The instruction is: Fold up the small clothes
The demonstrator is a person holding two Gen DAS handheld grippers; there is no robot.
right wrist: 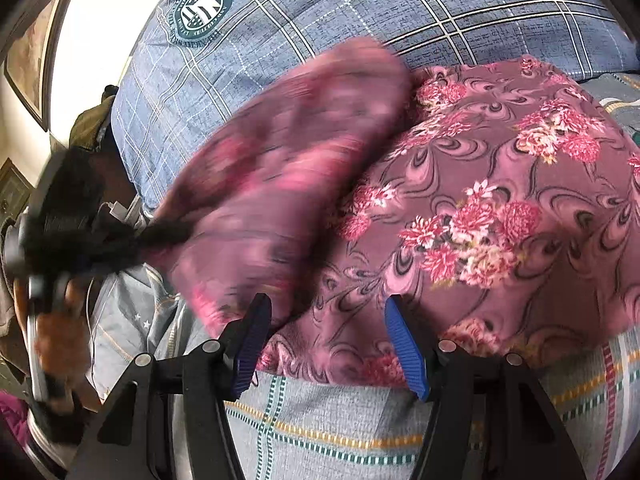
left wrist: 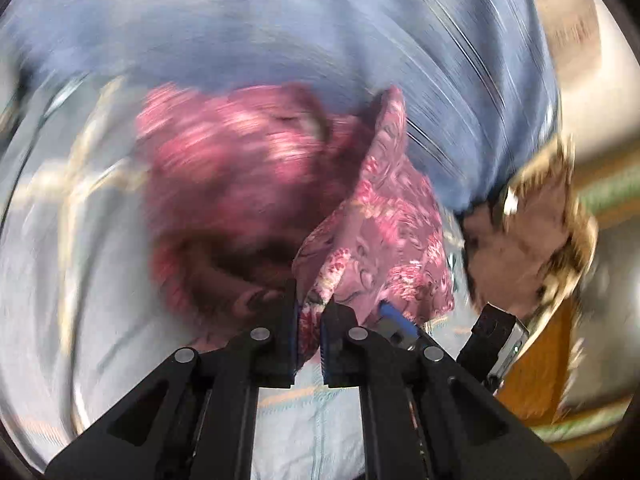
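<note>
A pink floral garment (right wrist: 480, 200) lies spread on the bed. My left gripper (left wrist: 310, 320) is shut on a corner of this garment (left wrist: 384, 240) and holds it lifted; the view is blurred by motion. In the right wrist view the left gripper (right wrist: 160, 234) shows at the left, carrying a blurred flap of the cloth over the flat part. My right gripper (right wrist: 328, 340) is open, its blue pads (right wrist: 404, 344) astride the garment's near edge, touching nothing that I can see. The right gripper (left wrist: 404, 328) also shows in the left wrist view, beside the lifted cloth.
A blue plaid pillow (right wrist: 320, 20) with a round crest lies behind the garment. The bed sheet (right wrist: 340, 420) is grey with striped lines. A white cable (right wrist: 116, 210) and dark items lie at the bed's left edge. A hand (left wrist: 528, 240) shows at the right.
</note>
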